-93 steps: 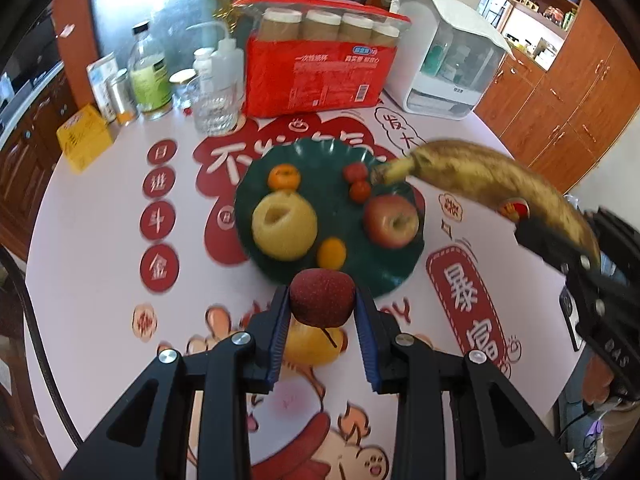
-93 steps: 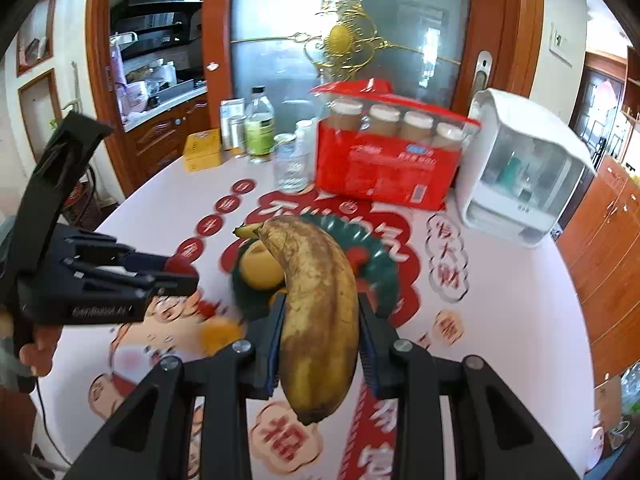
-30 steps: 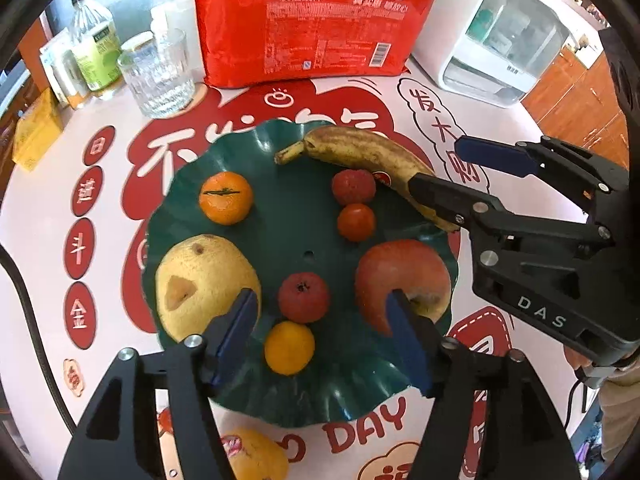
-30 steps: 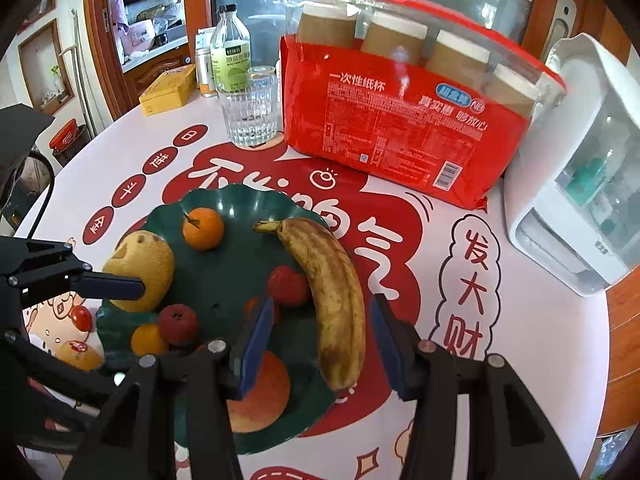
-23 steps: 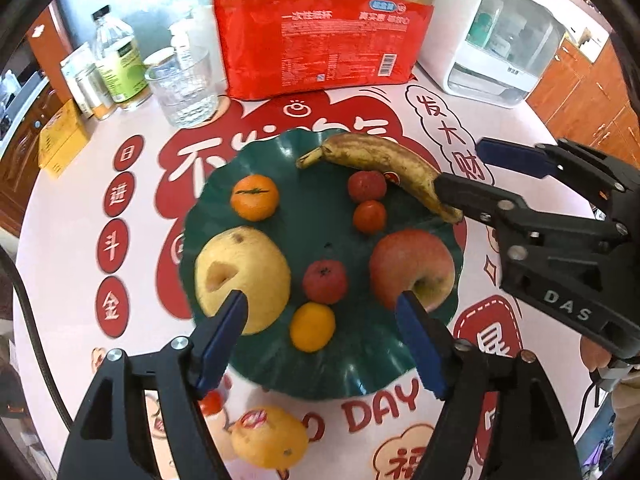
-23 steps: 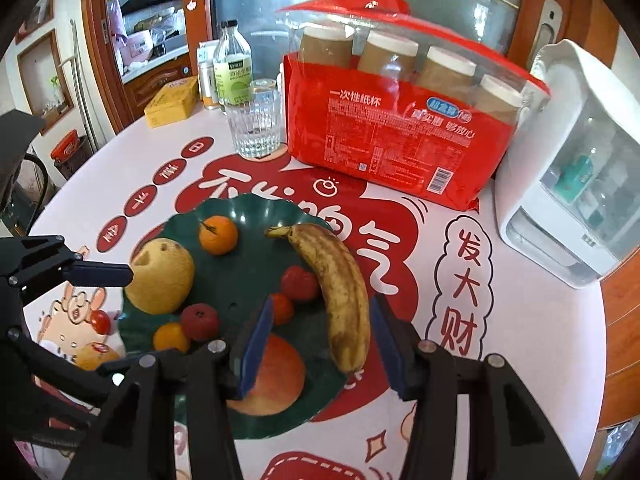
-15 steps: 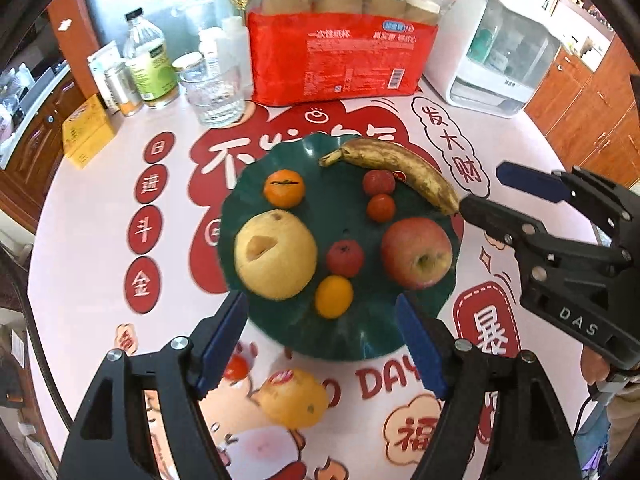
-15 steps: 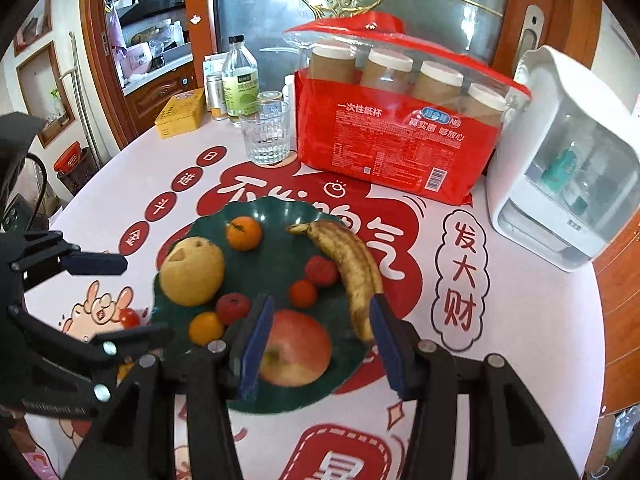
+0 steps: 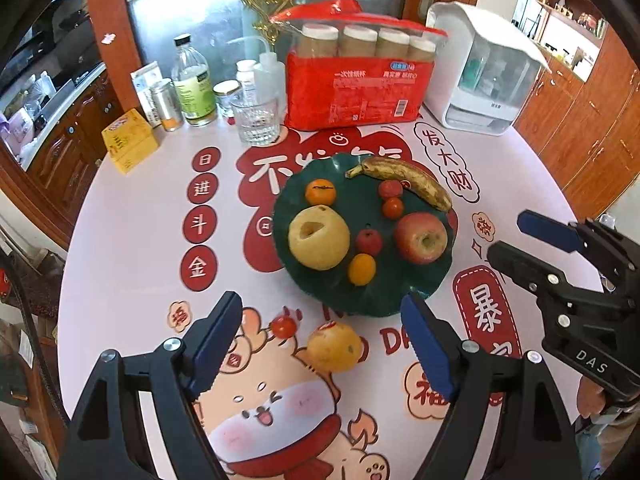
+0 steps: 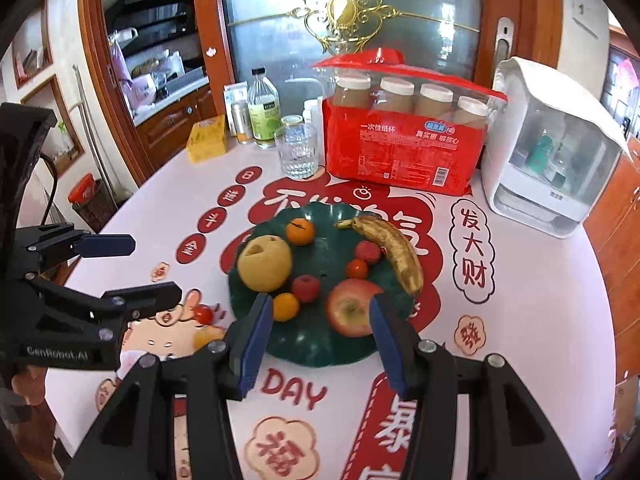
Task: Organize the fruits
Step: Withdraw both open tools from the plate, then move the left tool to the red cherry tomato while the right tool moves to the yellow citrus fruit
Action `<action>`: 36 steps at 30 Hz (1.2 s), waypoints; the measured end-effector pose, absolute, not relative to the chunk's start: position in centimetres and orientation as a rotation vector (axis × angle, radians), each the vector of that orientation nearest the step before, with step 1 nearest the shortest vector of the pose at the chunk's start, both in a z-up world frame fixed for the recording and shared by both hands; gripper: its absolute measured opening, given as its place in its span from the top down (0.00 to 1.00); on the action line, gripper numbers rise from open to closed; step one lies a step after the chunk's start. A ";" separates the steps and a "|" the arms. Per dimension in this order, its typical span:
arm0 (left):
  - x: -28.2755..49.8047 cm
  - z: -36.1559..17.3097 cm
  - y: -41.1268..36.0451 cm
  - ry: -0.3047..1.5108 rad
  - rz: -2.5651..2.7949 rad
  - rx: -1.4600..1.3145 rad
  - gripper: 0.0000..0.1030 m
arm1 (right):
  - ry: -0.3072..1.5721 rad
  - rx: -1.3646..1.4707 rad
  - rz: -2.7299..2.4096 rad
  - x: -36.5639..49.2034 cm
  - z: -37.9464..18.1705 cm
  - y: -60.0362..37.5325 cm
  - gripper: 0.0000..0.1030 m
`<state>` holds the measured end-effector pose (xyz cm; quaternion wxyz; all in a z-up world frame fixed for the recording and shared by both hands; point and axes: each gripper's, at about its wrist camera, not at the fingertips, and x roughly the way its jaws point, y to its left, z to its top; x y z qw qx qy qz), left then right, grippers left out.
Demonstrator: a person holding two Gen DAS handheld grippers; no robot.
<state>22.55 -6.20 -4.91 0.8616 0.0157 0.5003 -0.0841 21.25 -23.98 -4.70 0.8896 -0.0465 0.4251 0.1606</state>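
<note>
Green plate [image 9: 384, 304] mid-table already holds the pear [image 9: 319, 237], apple [image 9: 421, 237], banana [image 9: 404, 181] & small fruits. Yellow orange [image 9: 335, 346] and cherry tomato [image 9: 282, 327] lie off it, just in front. Left gripper [image 9: 322, 340] spread wide, empty, over the orange; right gripper [image 10: 318, 336] also released. Step looks like: fetch leftovers. Next: lower left, close on orange w/o squashing

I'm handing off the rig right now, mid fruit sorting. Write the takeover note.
Left gripper: open, empty, held above the table near the plate's front rim.
Right gripper: open, empty.
On the green plate: banana, apple, pear and five small fruits.
Left to do: yellow fruit and small red fruit, both on the tablecloth in front of the plate.
</note>
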 end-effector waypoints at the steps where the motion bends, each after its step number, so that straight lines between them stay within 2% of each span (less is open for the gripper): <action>1: 22.1 -4.7 -5.8 1.045 -0.175 0.031 0.21 | 0.880 -0.088 0.329 20.7 -4.5 -23.8 0.51; 10: 19.0 -3.6 -2.7 1.019 -0.141 0.041 0.20 | 0.859 -0.077 0.323 17.2 -3.9 -21.9 0.51; 17: 17.9 -5.0 -0.9 1.030 -0.127 0.066 0.20 | 0.851 -0.096 0.345 15.7 -4.2 -19.6 0.49; 36: 20.9 -13.4 2.8 1.143 -0.160 -0.034 0.20 | 0.956 -0.067 0.399 16.5 -12.8 -15.3 0.45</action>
